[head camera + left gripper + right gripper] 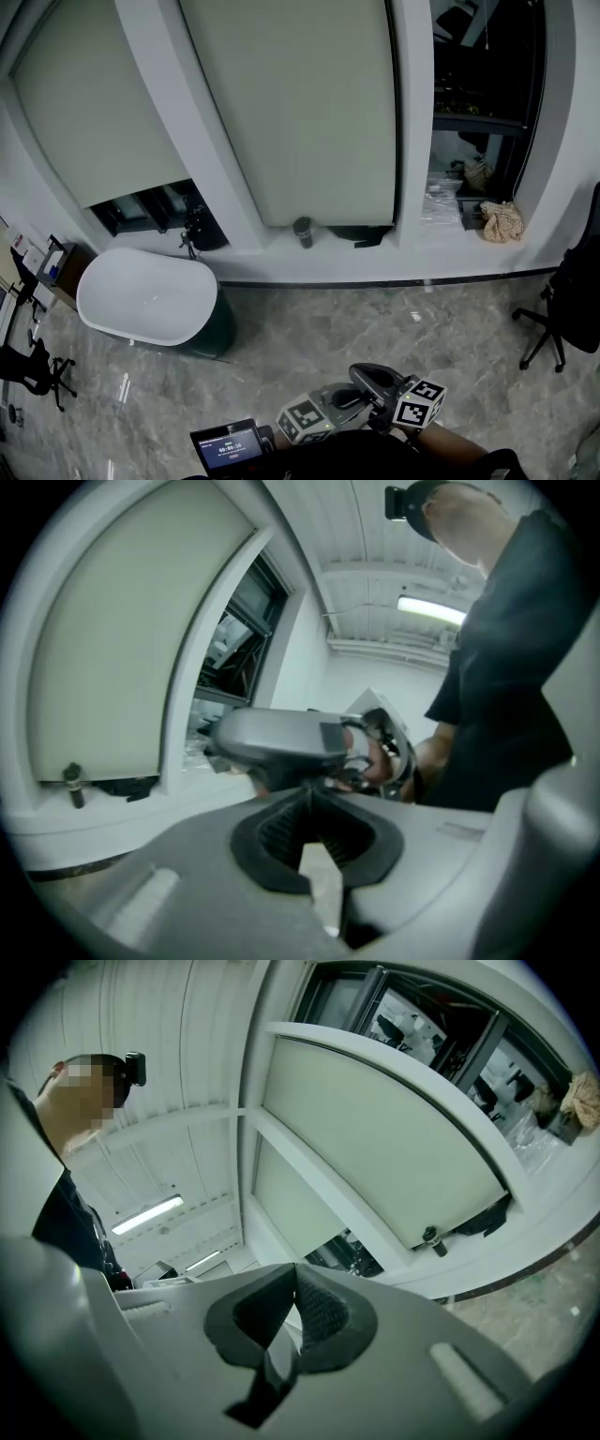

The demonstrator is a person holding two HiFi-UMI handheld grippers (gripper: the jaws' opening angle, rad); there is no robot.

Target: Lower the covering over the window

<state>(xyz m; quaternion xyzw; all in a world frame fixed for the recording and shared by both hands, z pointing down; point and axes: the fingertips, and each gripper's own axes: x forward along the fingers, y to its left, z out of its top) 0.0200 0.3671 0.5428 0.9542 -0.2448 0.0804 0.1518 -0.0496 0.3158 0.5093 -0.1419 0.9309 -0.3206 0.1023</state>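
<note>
Head view: left blind [94, 112], hem running parallel to the sill [281, 264] and well above it; middle blind [291, 103] almost down to that sill. Both lie well beyond the grippers, left gripper [311, 794] likely nearer. Left gripper and right gripper [294, 1274]: jaws closed, nothing held

Nothing reads clearly: the small screen [228, 444] at the near edge shows pale digits, too blurred to tell.
</note>
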